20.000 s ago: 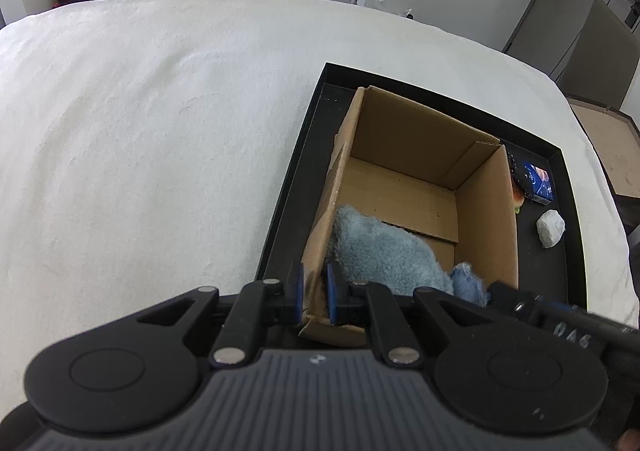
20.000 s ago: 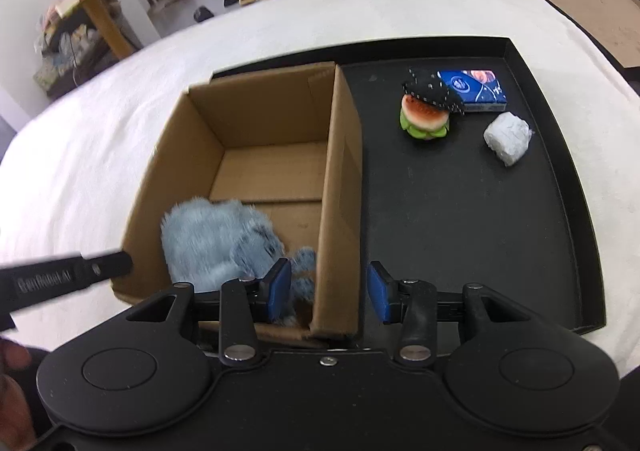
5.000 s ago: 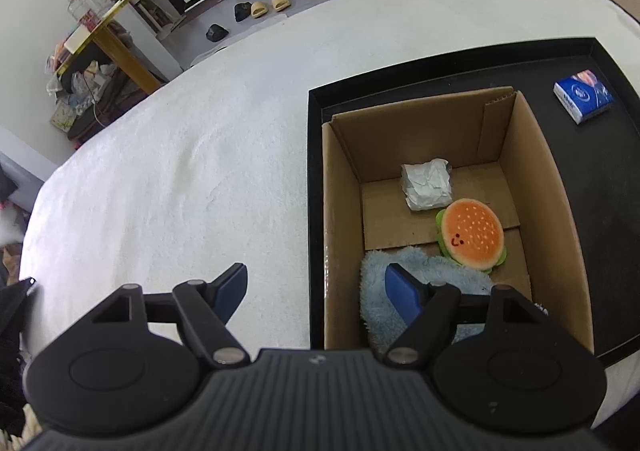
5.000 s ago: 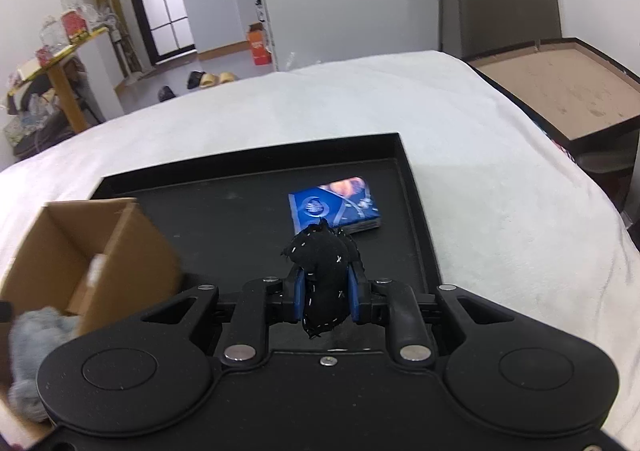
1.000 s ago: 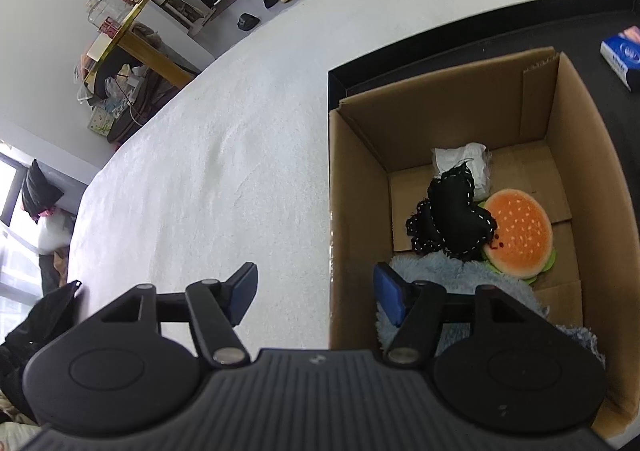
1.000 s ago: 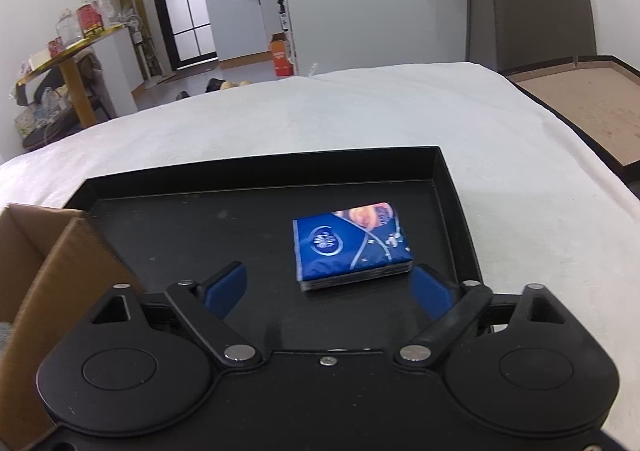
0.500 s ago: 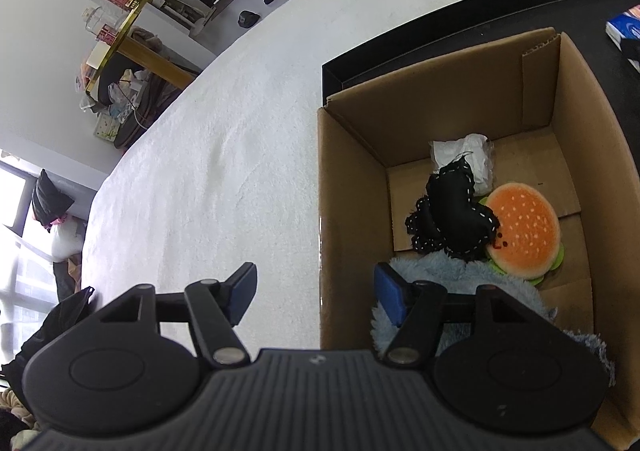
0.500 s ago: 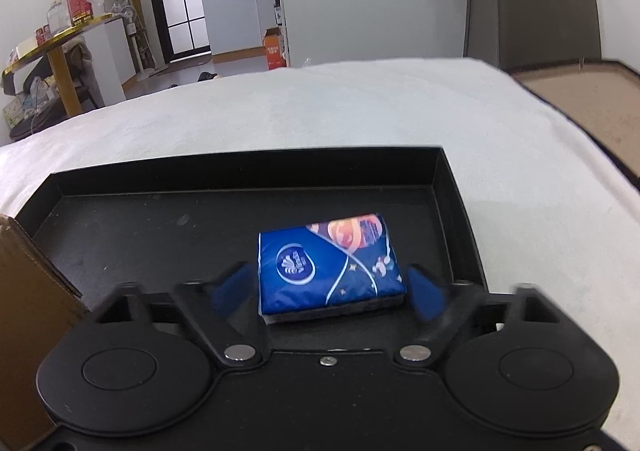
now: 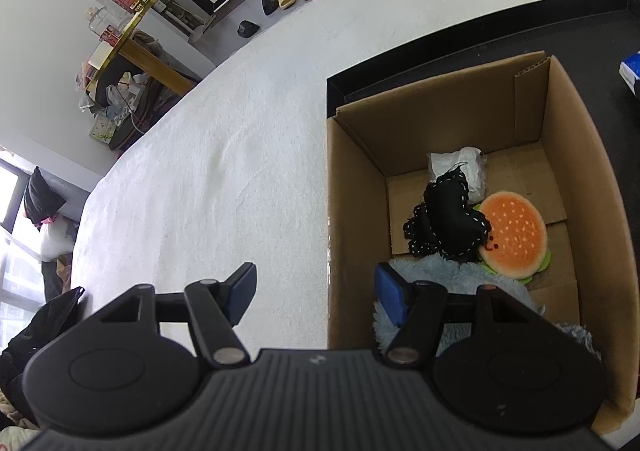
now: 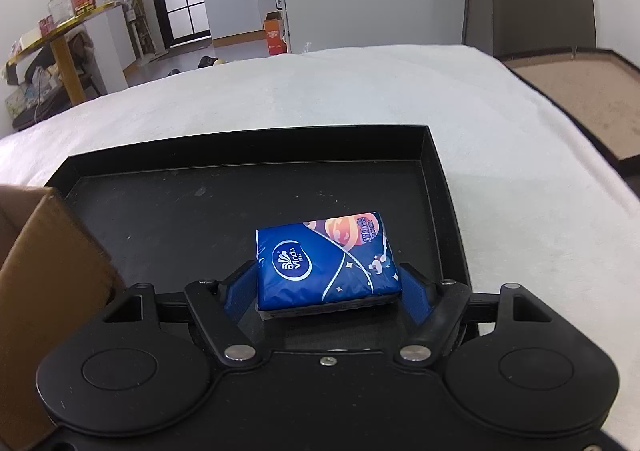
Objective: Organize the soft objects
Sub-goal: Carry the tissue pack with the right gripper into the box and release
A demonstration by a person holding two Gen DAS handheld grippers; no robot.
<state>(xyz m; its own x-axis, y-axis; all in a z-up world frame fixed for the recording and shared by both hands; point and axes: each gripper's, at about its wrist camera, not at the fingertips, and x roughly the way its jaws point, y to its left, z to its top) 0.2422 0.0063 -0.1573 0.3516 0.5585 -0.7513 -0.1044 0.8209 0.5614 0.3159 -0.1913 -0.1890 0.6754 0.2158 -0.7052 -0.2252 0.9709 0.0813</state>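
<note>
Right gripper: its fingers stand on both sides of the blue tissue pack, and the blue pads lie against its two short ends; the fingers are about half open and closed on the pack.
Blue tissue pack: it lies flat in the black tray, in the part to the right of the cardboard box; whether it is lifted from the tray floor I cannot tell. In the left wrist view only its corner shows at the right edge.
Left gripper: its fingers are about half open and hold nothing. The left wall of the box passes between them without touching; the left finger is over the white cover outside, the right finger is inside the box, over the fluffy blue cloth.
Cardboard box: it stands open in the left part of the tray.
Inside the box: the fluffy blue cloth at the near end; the burger plush beside it; the black pouch with white stitches leaning on the burger plush; the white crumpled wad behind the pouch, near the far wall.
White cover: it carries the tray.
</note>
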